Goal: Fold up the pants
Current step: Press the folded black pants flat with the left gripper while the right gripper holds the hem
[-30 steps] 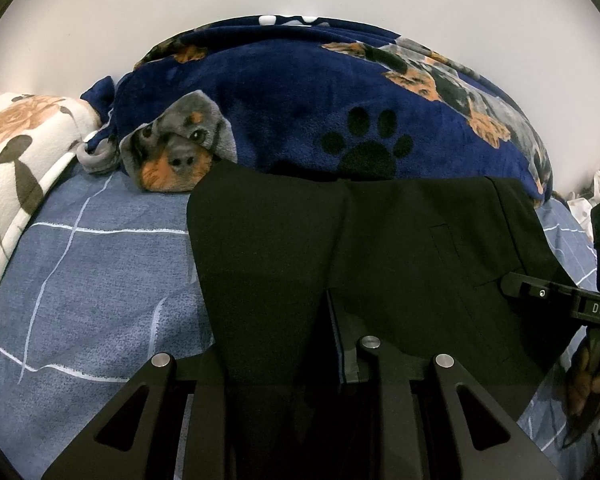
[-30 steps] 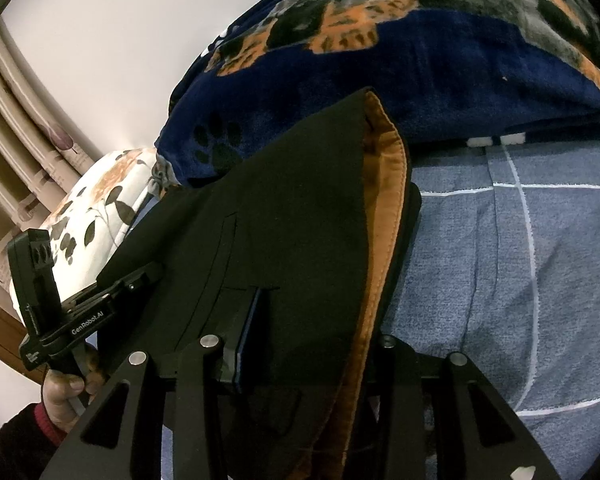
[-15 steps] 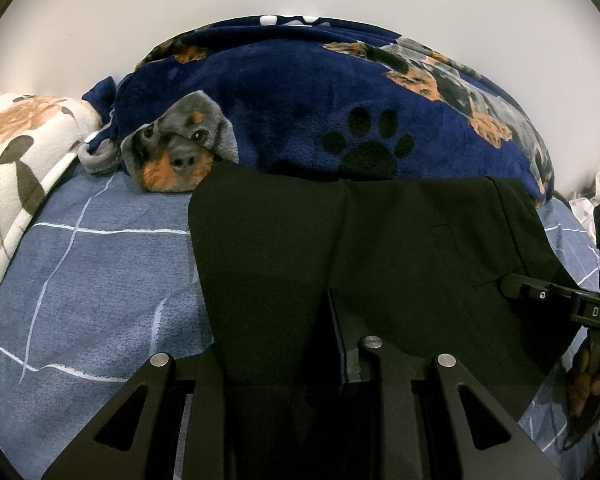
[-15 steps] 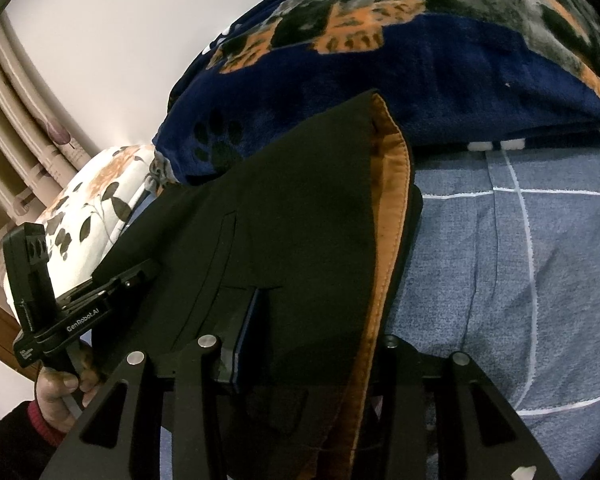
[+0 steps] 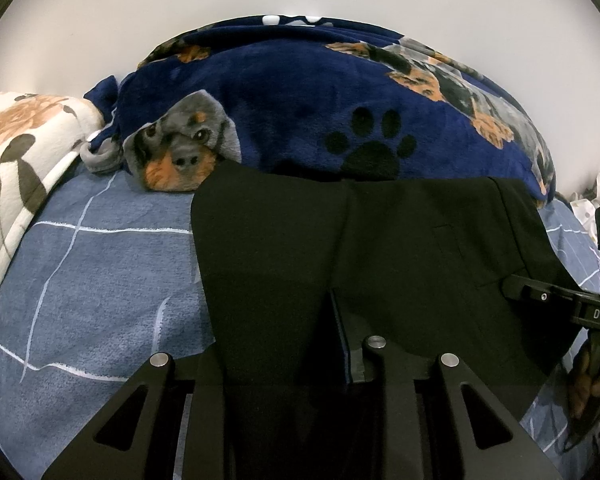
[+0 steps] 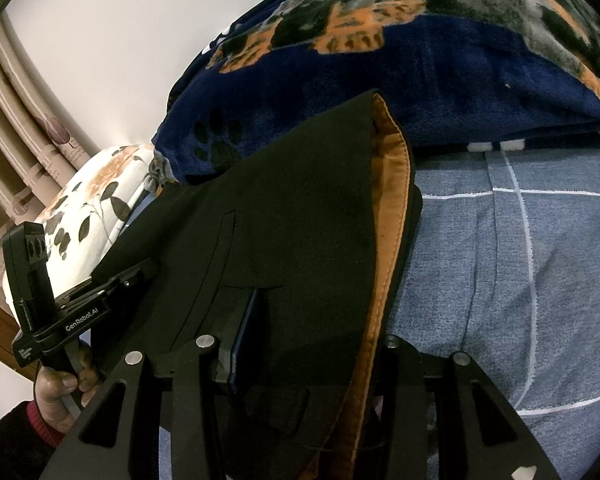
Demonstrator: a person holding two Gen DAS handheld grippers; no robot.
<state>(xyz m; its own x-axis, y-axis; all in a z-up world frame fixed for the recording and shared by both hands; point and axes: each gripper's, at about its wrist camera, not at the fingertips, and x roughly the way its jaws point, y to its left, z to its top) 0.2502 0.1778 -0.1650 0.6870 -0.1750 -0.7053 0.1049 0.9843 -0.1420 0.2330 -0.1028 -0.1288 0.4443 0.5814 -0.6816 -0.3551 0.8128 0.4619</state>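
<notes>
Only right wrist shows pants lining (orange) — waistband edge.

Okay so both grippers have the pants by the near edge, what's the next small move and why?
Probably carry both grippers forward together, toward the dog-print blanket, folding the near edge over. The left gripper and right gripper each appear closed on the black pants, which lie spread on the blue sheet, waistband lining showing.

"GenRobot.AI" (left claw); "DAS" (right claw)
</notes>
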